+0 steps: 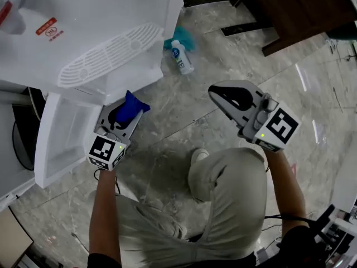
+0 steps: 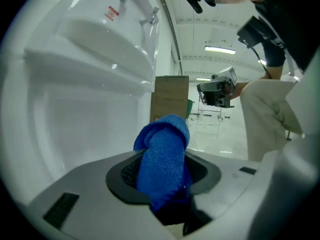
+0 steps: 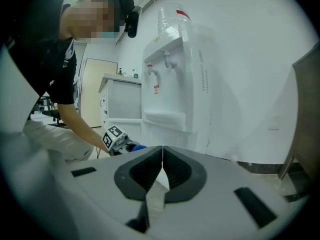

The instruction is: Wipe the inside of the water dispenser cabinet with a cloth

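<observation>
The white water dispenser (image 1: 95,32) stands at the upper left of the head view, its drip grille (image 1: 111,54) facing me. Below it a white door panel (image 1: 61,138) hangs open. My left gripper (image 1: 125,113) is low in front of it, shut on a bunched blue cloth (image 1: 131,107) that sticks out past the jaws. In the left gripper view the cloth (image 2: 162,159) fills the gap between the pads, with the dispenser's white front (image 2: 75,114) close behind. My right gripper (image 1: 217,94) hangs to the right over the floor, shut and empty (image 3: 162,166).
A spray bottle (image 1: 182,58) lies on the marble floor beside a teal rag (image 1: 183,37), just right of the dispenser. A dark wooden cabinet (image 1: 301,7) stands at the upper right. The person's knees (image 1: 228,177) are bent between the two arms.
</observation>
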Available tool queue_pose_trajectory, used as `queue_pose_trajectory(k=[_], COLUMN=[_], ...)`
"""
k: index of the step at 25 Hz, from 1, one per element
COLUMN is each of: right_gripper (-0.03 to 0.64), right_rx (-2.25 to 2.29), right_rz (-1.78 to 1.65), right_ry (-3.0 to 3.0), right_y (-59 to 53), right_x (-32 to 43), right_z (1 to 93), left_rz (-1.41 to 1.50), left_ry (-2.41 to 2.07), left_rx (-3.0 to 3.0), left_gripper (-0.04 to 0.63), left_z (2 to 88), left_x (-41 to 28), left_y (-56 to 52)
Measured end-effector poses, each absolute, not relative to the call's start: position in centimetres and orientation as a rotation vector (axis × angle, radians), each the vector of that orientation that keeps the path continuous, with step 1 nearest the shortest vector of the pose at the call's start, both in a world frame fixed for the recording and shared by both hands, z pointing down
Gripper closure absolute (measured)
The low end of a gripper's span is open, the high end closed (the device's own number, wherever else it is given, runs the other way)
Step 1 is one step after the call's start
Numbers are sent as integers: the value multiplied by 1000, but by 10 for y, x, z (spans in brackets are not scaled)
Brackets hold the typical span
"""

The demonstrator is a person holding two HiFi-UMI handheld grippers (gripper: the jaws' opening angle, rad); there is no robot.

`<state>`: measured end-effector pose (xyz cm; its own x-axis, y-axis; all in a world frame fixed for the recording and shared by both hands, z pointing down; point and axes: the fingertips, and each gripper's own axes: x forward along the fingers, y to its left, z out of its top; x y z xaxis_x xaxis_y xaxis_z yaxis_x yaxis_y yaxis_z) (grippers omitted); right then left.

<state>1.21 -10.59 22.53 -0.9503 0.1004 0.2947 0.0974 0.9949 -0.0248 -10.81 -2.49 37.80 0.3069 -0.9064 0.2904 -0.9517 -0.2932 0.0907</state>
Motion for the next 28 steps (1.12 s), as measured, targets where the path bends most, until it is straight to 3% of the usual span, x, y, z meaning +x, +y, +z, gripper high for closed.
queue_pose_trajectory(k=[6,13,21,24,28], right_gripper=[618,618,618,618,618], right_rx=[-157,-270,-357,-282,-236], right_rz=[-45,-69,180,351,335], right_ry=[-2849,-2756,-2831,-2805,-2768], right_y=[-109,-80,-45,-37,-38], right_x=[19,4,9,36,64], right_z=[274,313,322,333,334], left_rz=[434,680,1323,1372,1355], left_ry=[-1800,-1951,-1757,-1717,-1613], left_rx=[2317,2230,2300,2356,2418], left_gripper=[430,430,430,431,430], left_z=[472,501,565,568,564], left_x=[-154,-201,-206,-211,-213], left_y=[-107,-173,-209,-217,-225])
